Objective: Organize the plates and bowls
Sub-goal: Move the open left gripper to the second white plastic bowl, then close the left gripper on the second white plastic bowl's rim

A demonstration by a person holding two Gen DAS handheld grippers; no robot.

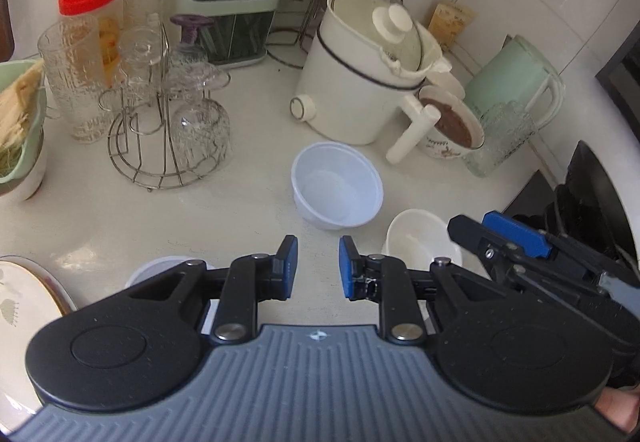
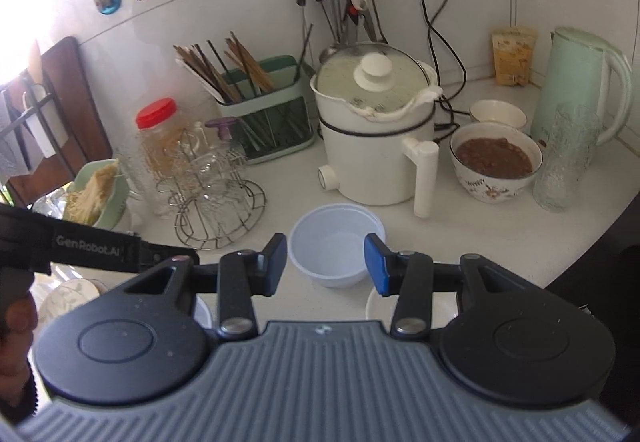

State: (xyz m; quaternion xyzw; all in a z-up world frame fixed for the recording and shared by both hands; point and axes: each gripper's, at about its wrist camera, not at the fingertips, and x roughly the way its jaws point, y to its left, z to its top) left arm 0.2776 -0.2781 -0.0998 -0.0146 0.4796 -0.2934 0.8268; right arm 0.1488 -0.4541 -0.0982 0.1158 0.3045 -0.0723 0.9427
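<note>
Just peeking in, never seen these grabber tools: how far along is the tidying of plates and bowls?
Barely begun. Nothing looks stacked yet: the white plastic bowl and the white ceramic bowl sit apart on the counter. Both the left gripper and the right gripper are open and empty. The patterned plate and all bowls remain.

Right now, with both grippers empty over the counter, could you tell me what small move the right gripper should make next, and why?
Probably ease the right gripper forward and down toward the translucent white plastic bowl. Its open jaws hold nothing and already frame that bowl, which sits upright and empty on the counter, clear of the white electric pot behind it.
</note>
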